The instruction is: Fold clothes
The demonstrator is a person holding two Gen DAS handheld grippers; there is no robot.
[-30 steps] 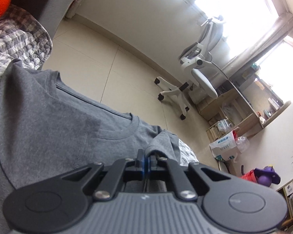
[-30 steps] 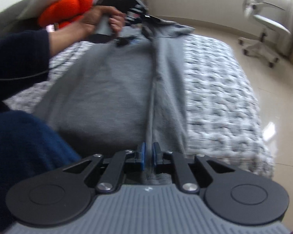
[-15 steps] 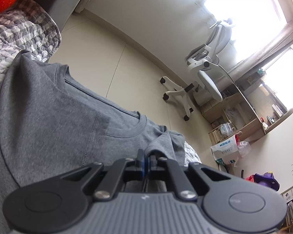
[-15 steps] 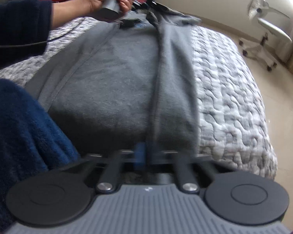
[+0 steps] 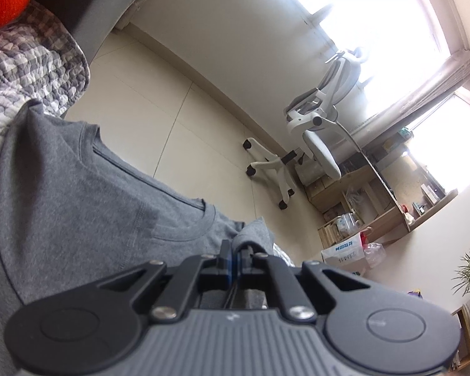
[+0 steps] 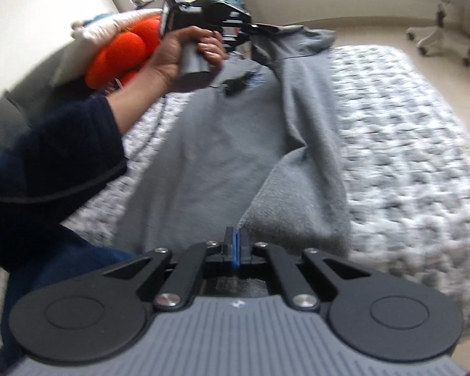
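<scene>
A grey T-shirt (image 6: 235, 144) lies lengthwise on a quilted grey-and-white bed cover (image 6: 407, 144). Its right side is lifted into a long fold running from collar to hem. My right gripper (image 6: 236, 247) is shut on the shirt's hem edge at the near end. My left gripper (image 5: 234, 258) is shut on a pinch of shirt fabric (image 5: 253, 232) beside the round collar (image 5: 185, 232). In the right wrist view the left gripper (image 6: 247, 28) is held in a hand at the far collar end, raised above the bed.
An orange cushion (image 6: 122, 47) and a white pillow (image 6: 109, 28) lie at the head of the bed. A white office chair (image 5: 316, 134) stands on the tiled floor beside a wooden desk (image 5: 376, 185). A dark-sleeved arm (image 6: 53, 163) crosses the left.
Both grippers have lifted and carried the shirt's right side inward over the body, so the fold now stands higher and slants. The grips have not changed.
</scene>
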